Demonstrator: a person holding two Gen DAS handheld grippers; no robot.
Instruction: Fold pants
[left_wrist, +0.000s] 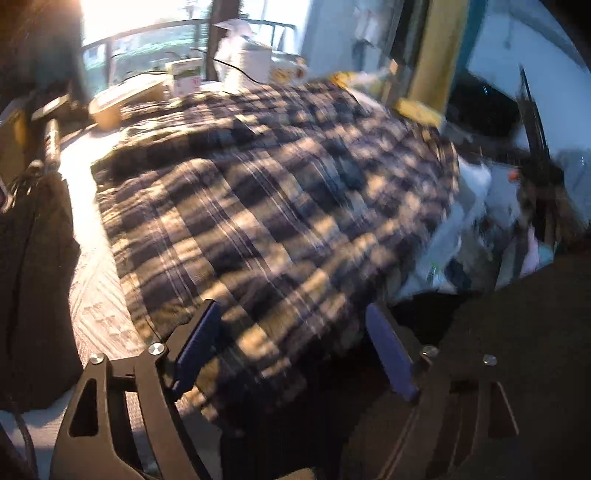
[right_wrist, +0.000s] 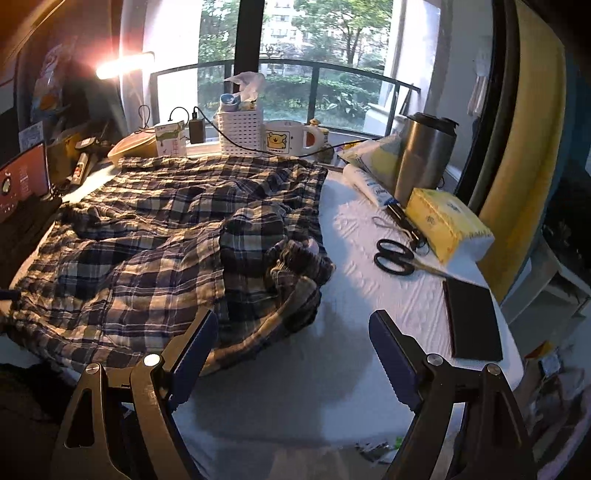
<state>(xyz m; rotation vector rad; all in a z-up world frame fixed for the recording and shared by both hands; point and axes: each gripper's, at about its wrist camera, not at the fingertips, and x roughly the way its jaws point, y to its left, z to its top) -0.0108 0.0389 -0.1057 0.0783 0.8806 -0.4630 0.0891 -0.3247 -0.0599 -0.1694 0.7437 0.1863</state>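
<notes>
The plaid pants (right_wrist: 177, 243), dark blue and cream check, lie spread and rumpled over the left half of the white table (right_wrist: 369, 295). Their bunched waistband end (right_wrist: 295, 273) sits near the table's middle. In the left wrist view the pants (left_wrist: 280, 192) fill most of the frame, blurred. My left gripper (left_wrist: 295, 354) is open, low over the near edge of the cloth, with fabric between and under its fingers. My right gripper (right_wrist: 291, 358) is open and empty over bare table, its left finger (right_wrist: 195, 347) at the pants' near hem.
On the right side lie black scissors (right_wrist: 395, 256), a yellow tissue box (right_wrist: 447, 221), a steel tumbler (right_wrist: 424, 155) and a black notebook (right_wrist: 472, 321). A white basket (right_wrist: 240, 129), a bear mug (right_wrist: 284, 138) and a lamp (right_wrist: 122, 66) stand along the window.
</notes>
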